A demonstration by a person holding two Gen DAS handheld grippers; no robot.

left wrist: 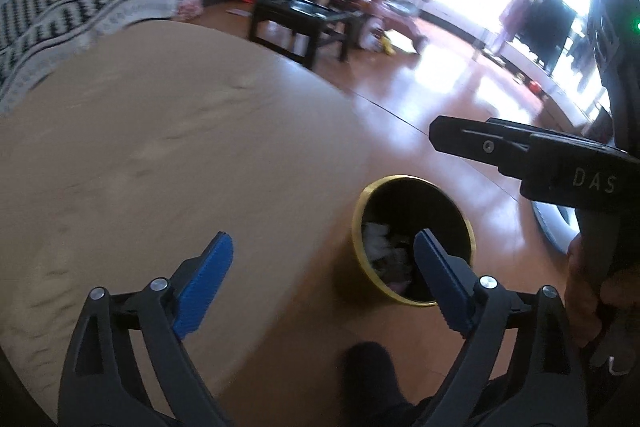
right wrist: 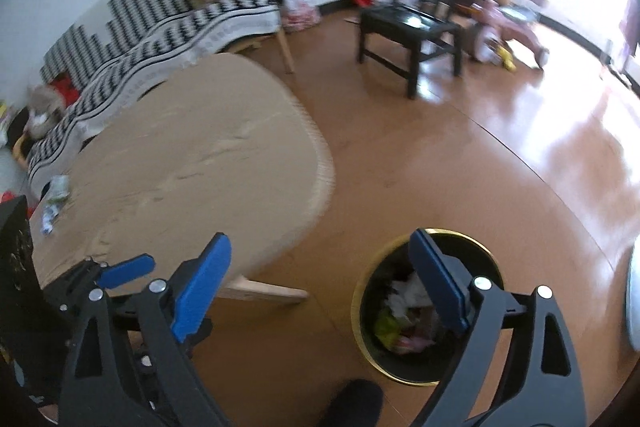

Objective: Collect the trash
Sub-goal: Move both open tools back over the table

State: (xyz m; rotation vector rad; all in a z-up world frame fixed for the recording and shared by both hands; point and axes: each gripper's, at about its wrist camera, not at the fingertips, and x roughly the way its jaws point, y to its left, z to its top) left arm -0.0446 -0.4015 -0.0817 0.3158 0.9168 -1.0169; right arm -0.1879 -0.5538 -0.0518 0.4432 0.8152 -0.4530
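Both grippers empty above the bin, with scraps left on the bench.

The left gripper (left wrist: pixel 322 281) and right gripper (right wrist: pixel 320 281) hang over the floor with jaws wide apart and nothing between them, tilted down toward the yellow-rimmed bin (right wrist: pixel 360 291), which stands on the wooden floor (right wrist: pixel 500 167) just beside the round tan bench (right wrist: pixel 192 163) and already holds crumpled paper and wrappers (right wrist: pixel 404 311). More scraps (right wrist: pixel 54 201) lie at the bench's far left edge, apparently next to be fetched. A striped sofa (right wrist: pixel 160 11) and a dark stool (right wrist: pixel 408 27) stand beyond, by bright windows.
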